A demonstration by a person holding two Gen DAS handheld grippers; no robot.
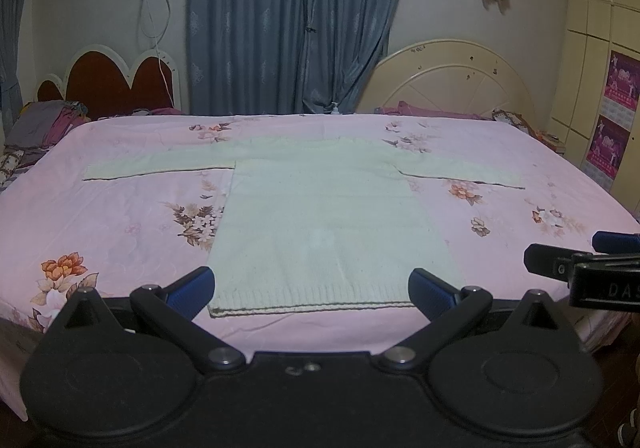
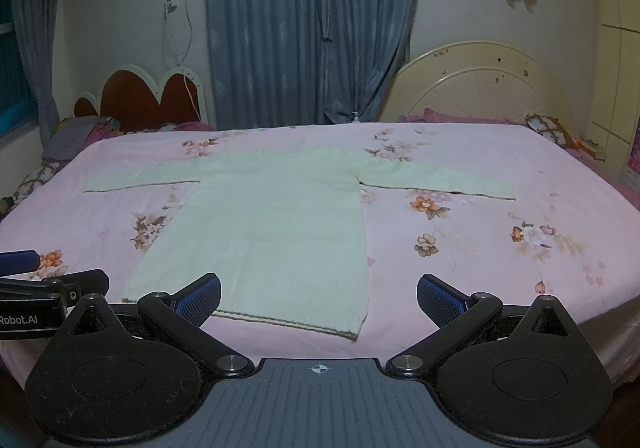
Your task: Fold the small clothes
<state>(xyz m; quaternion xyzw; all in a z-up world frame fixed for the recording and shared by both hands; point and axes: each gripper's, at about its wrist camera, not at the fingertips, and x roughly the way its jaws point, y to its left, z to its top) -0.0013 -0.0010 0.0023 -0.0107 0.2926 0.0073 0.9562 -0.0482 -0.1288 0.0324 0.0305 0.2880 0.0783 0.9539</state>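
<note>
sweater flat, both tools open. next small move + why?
Probably bring the left tool to the left sleeve to fold it inward: the sweater lies spread, sleeves out, nothing folded, and both tools hover at the hem holding nothing.

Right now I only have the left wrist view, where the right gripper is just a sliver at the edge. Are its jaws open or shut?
Observer: Open. In the right wrist view the right gripper has its jaws spread wide, with nothing gripped.
Operator: Where is it relative to the sweater?
Observer: The sweater lies flat with its sleeves out. Its near right hem corner shows in the gap between those jaws, and neither touches it.
Operator: Anything on my left gripper from that side?
Observer: The left gripper pokes in at the left edge, and its side reads "Robot.AI".
</note>
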